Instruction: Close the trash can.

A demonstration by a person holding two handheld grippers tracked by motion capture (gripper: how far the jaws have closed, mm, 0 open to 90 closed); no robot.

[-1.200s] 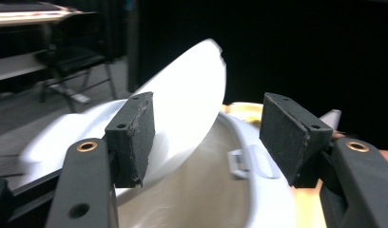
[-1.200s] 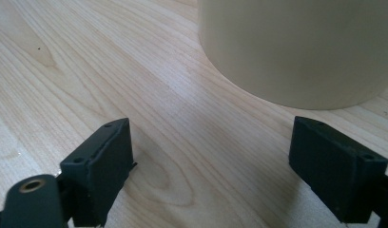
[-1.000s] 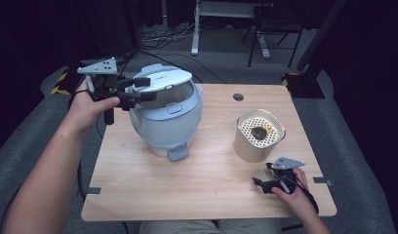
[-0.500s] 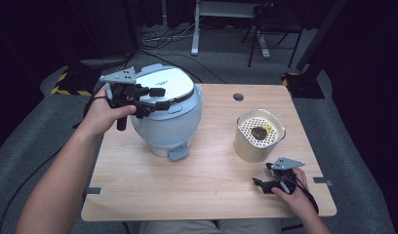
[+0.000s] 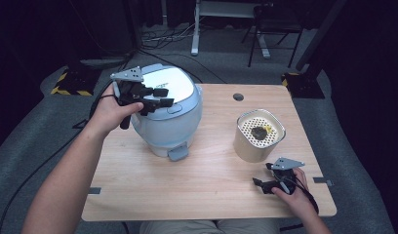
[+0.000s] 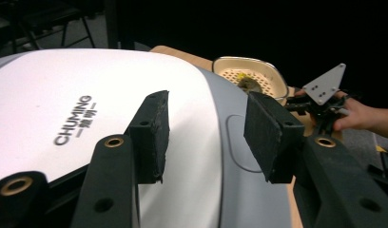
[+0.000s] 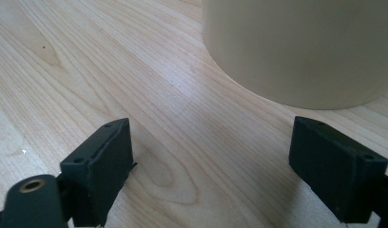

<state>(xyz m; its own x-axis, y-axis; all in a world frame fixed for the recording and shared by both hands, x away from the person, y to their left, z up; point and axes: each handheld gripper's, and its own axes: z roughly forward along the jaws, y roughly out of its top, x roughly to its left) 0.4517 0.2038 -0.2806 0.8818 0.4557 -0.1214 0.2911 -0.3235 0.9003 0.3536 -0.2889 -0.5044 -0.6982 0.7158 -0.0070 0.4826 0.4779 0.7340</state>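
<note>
Left tongs (image 5: 160, 97) now over cooker lid (image 5: 175, 85), closing, seemingly empty; right tongs (image 5: 259, 184) agape above wooden table (image 5: 207, 170).

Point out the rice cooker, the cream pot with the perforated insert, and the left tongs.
rice cooker (image 5: 173, 127): high view, front of its pale blue body.
cream pot (image 5: 250, 146): high view, its outer side wall.
left tongs (image 5: 164, 96): high view, midway between the two black fingertips, above the cooker's lid.
</note>
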